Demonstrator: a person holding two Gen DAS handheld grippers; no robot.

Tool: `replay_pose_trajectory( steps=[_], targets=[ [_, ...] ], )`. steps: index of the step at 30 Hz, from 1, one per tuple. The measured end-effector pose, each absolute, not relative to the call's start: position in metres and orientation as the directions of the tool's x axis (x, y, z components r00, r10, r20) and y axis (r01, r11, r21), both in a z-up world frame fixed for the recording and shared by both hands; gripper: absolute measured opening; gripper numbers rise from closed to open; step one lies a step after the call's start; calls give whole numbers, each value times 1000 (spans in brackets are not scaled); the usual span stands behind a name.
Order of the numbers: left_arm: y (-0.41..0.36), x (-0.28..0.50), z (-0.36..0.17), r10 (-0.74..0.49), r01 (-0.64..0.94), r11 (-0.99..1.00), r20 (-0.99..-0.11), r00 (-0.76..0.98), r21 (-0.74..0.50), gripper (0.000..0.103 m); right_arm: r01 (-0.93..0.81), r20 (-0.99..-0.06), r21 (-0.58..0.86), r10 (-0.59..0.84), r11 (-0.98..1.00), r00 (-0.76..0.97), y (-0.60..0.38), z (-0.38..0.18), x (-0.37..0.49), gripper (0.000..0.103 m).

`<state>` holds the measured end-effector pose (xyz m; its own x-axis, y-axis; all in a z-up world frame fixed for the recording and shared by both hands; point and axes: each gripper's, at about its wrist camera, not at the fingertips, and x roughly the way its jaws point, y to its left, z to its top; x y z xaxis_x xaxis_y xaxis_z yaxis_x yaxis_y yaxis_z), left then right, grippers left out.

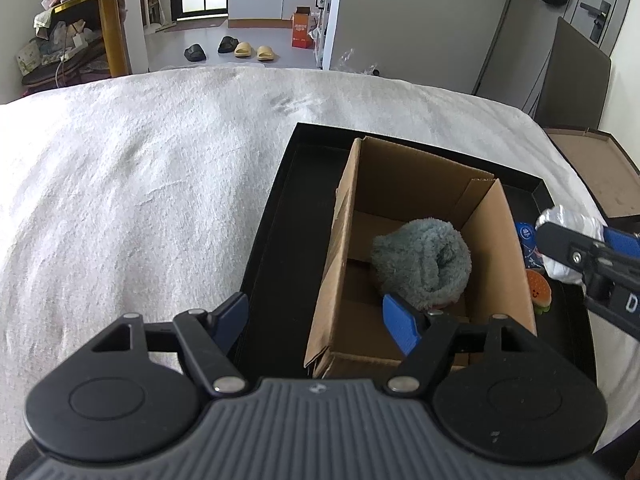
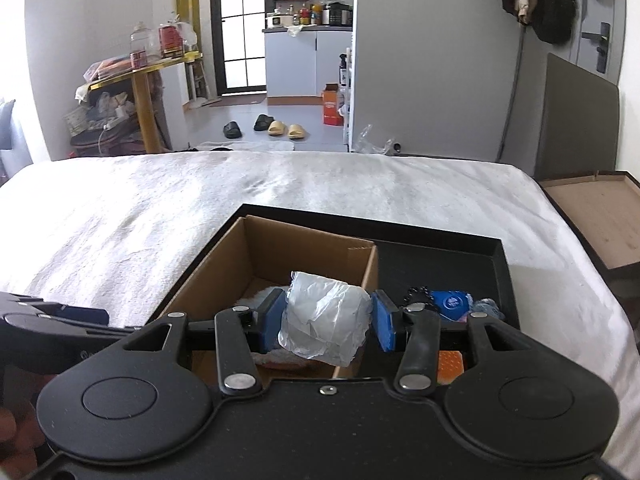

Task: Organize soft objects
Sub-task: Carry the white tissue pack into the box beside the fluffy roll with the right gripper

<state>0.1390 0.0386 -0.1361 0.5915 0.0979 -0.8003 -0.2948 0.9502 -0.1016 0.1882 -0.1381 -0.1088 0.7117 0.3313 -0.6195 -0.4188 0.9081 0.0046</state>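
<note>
An open cardboard box (image 1: 348,236) stands in a black tray (image 1: 280,240) on a white bed. A rolled grey fluffy towel (image 1: 420,264) lies inside the box. My left gripper (image 1: 316,316) is open and empty, its jaws straddling the box's left wall. My right gripper (image 2: 326,320) is shut on a crumpled white plastic bag (image 2: 324,320), held above the box's right wall (image 2: 370,264). The right gripper also shows in the left wrist view (image 1: 576,244) with the bag (image 1: 568,220).
Right of the box in the tray lie a burger-shaped toy (image 1: 538,290), a blue round-labelled packet (image 2: 450,302) and an orange item (image 2: 450,366). A brown wooden tray (image 2: 596,216) sits off the bed's right side. Slippers (image 2: 280,126) lie on the floor beyond.
</note>
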Motion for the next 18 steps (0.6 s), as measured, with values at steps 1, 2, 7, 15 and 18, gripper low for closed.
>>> replay_pose_trajectory(
  steps=[1,2,7,15,18],
  targets=[
    [39,139,-137,97,-296,950,-802,589,-102,73,-422,-620,5,334,907,710,-136,-108,190,46],
    [40,140,-137,93,-297,949,-804,587,-107,72,-425,-620,6,337,905,708,-135,-108,190,46],
    [44,144,-142,81,-302,946,-811,579,-121,70,-455,-635,10,357,890,685,-123,-110,194,46],
    [46,153,-154,37,-286,947,-836,548,-145,46,-502,-656,-1,379,865,653,-100,-110,202,46],
    [48,161,-163,22,-293,944,-858,513,-150,17,-511,-659,1,385,859,646,-95,-109,207,47]
  ],
)
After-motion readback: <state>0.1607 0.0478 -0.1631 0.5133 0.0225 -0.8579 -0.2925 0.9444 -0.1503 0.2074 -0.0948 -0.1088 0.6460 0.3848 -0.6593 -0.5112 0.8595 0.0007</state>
